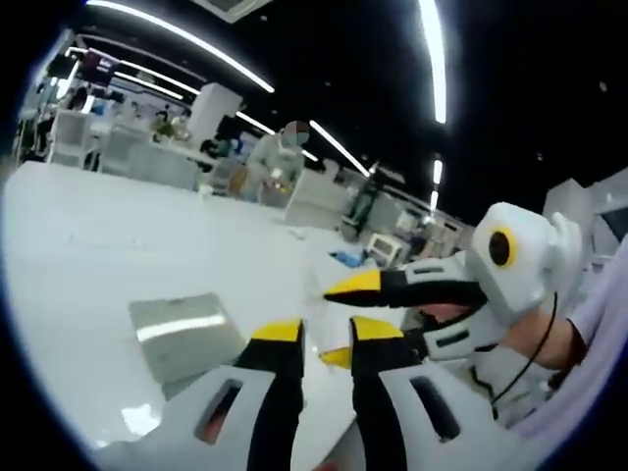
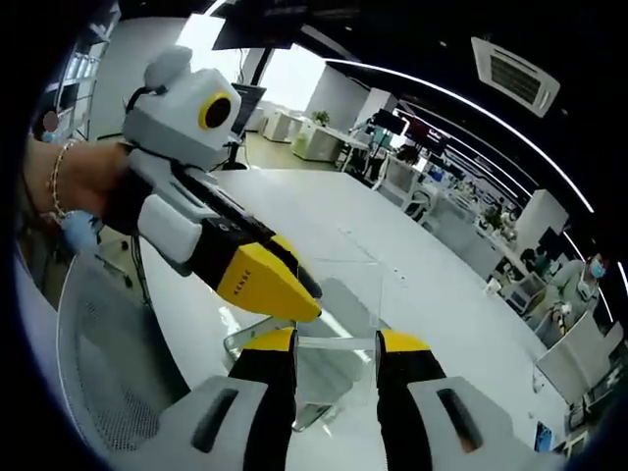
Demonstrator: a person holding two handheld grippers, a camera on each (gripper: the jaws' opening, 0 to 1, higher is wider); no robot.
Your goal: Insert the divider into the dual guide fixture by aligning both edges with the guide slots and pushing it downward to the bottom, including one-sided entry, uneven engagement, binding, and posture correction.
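Clear divider (image 2: 358,294) upright over table (image 2: 432,285), lower edge between right gripper (image 2: 336,343) jaws, which stand narrowly apart; contact with its faces unclear. Left gripper (image 1: 327,331) jaws slightly parted, nothing visibly held. Grey plate (image 1: 186,334) flat on table beside left jaw.

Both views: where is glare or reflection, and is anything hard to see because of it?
Left gripper view: ceiling strip lights blow out, and a bright streak of them reflects on the metal plate on the white table. Right gripper view: the window is overexposed; the clear divider is nearly invisible, shown mainly by its edges; fisheye bends the ceiling lines.
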